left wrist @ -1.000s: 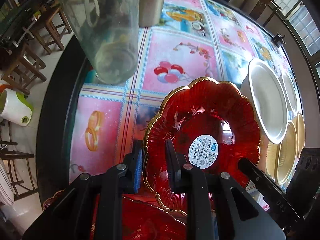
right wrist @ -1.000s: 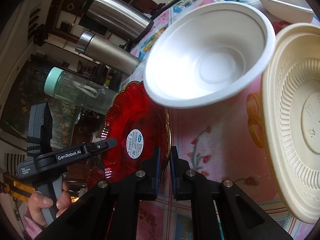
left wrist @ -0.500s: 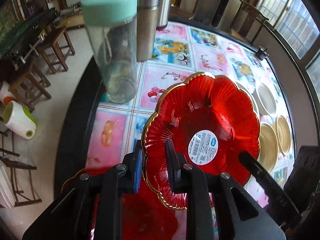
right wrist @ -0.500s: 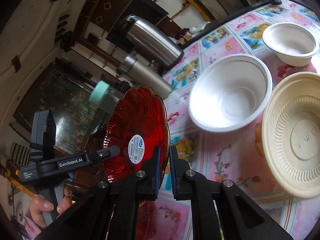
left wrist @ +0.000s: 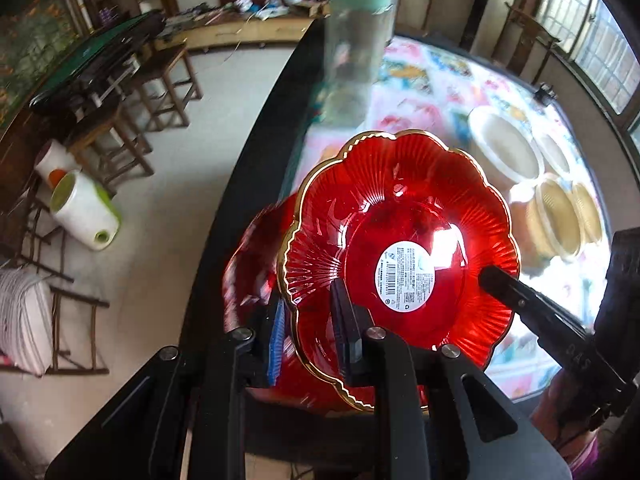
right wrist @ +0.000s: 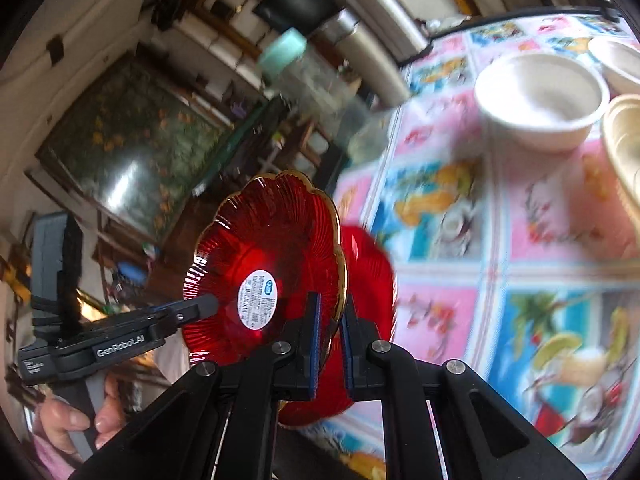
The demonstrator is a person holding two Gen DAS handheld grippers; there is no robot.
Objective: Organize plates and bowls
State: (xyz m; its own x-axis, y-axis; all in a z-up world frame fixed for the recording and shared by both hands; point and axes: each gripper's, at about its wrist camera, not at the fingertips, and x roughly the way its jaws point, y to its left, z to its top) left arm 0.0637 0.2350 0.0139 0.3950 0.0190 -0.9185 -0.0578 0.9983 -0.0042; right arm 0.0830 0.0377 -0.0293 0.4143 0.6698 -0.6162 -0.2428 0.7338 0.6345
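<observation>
Red plate (left wrist: 404,232) with the gold scalloped rim and a white label at its centre sits in the middle of your left wrist view, lifted above the table (left wrist: 436,84) edge and tilted toward the camera. Your left hand-held gripper (left wrist: 308,332) is clamped on its near rim, one finger on each face. Your right hand-held gripper (right wrist: 329,334) grips the same plate (right wrist: 264,268) edge-on at lower centre of the right wrist view, its blue pads pressed to the rim.

A second red plate (left wrist: 256,264) lies just behind and below the held one, blurred, at the table edge; in the right wrist view it shows to the right of the held plate (right wrist: 372,280).

At the right of the left view, two white bowls (left wrist: 504,148) and cream ribbed plates (left wrist: 560,216) sit on the patterned tablecloth. A clear bottle with a mint-green cap (left wrist: 356,52) stands at top centre.
</observation>
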